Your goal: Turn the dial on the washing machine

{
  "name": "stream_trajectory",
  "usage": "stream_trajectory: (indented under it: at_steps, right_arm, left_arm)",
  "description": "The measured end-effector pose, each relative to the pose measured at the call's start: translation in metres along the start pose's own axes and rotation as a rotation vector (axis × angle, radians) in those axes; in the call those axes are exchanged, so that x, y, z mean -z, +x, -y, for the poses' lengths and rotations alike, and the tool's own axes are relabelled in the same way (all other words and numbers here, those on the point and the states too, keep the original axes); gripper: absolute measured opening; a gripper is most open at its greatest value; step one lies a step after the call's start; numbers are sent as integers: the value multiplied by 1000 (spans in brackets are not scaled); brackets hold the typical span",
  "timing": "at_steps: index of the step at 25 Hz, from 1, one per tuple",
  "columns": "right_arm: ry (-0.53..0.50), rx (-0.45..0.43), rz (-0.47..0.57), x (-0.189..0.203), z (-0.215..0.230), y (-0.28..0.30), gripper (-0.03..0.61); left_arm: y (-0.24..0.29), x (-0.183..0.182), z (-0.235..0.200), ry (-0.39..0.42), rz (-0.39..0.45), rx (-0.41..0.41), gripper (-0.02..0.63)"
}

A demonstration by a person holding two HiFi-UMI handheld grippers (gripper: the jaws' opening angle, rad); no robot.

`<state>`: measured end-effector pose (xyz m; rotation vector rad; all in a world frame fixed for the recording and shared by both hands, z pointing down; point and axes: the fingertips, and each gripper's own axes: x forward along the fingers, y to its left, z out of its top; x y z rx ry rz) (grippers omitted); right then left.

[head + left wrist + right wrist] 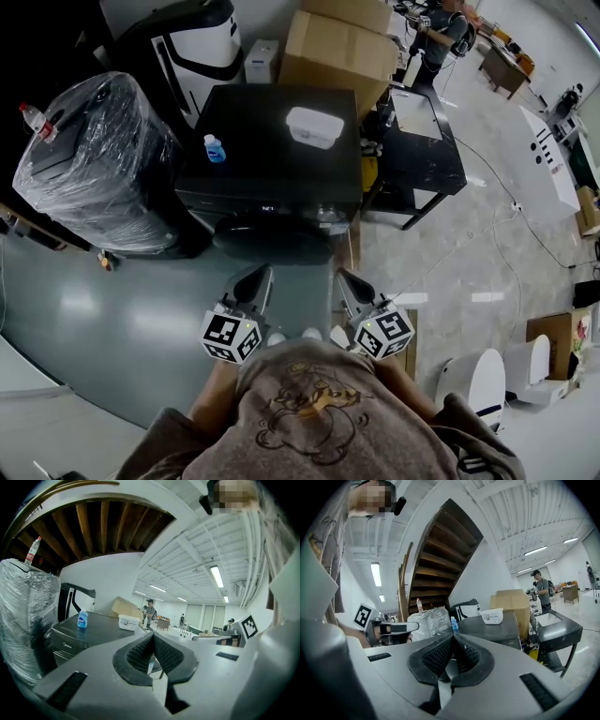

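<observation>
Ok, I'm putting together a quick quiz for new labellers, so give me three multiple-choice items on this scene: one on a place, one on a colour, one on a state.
1. Where is the small bottle relative to the washing machine?
A. inside it
B. on its top
C. under it

2. What colour is the tub on that top?
A. red
B. green
C. white

3. How does the right gripper hold its jaws?
A. together, nothing between them
B. wide apart
C. closed on the bottle

Answers:
1 B: the head view shows it standing on the dark top panel.
2 C: it shows plain white against the black top.
3 A: the right gripper view shows the pads meeting with nothing between them.
</observation>
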<state>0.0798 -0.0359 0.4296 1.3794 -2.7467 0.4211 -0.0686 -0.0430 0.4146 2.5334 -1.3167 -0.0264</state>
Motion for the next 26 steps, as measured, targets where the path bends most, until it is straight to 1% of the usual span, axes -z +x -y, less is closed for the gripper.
stream_trajectory:
  at_steps: [6,14,26]
  right_arm:
    - [24,18,2,2,2,-1,0]
    - [19,19,-5,4,-2,4,0]
    - [34,37,-6,7,1,7,0]
  left_arm:
    - [-3,-4,-2,-10,1,-16,0]
    - [-4,3,-4,-46,-26,-32,0]
    - [-4,7,-9,-56,-50,-43,0]
